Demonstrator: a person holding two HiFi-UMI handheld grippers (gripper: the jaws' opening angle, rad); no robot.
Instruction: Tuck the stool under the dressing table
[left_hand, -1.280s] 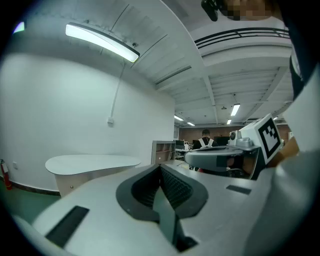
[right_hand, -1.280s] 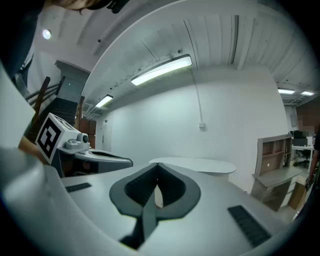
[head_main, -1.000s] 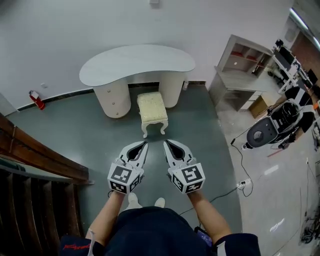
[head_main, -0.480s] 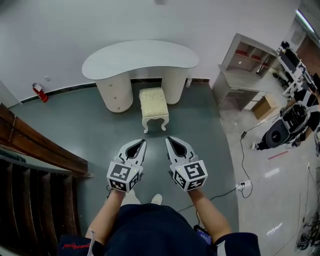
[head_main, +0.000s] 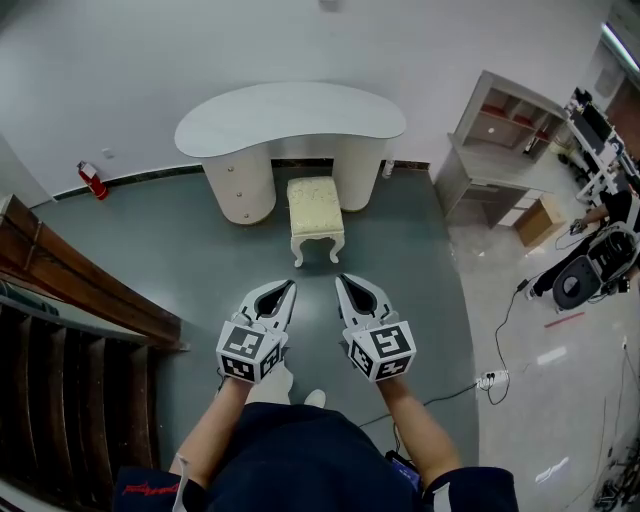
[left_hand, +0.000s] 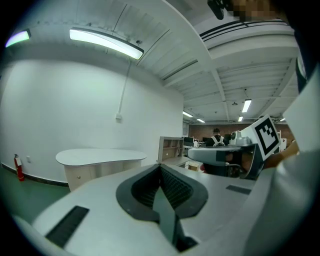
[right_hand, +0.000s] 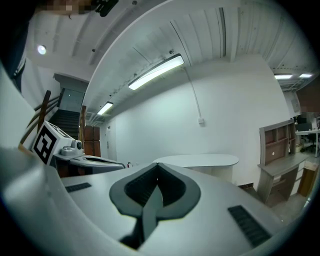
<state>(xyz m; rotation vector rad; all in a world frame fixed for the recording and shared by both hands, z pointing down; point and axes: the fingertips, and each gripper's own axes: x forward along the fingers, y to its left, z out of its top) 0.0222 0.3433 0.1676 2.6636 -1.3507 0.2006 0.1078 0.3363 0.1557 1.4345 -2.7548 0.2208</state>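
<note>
We are nearing the stool (head_main: 316, 213) jutting from the counter's (head_main: 290, 112) front edge, left gripper (head_main: 289, 286) and right gripper (head_main: 339, 280) both clenched, empty

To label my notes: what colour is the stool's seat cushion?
Pale cream, the stool's cushion; the head view shows it best.

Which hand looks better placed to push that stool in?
Right, marginally: the stool stands ahead between the left gripper and right gripper, both shut and empty, and the right one's tip looks slightly nearer.
</note>
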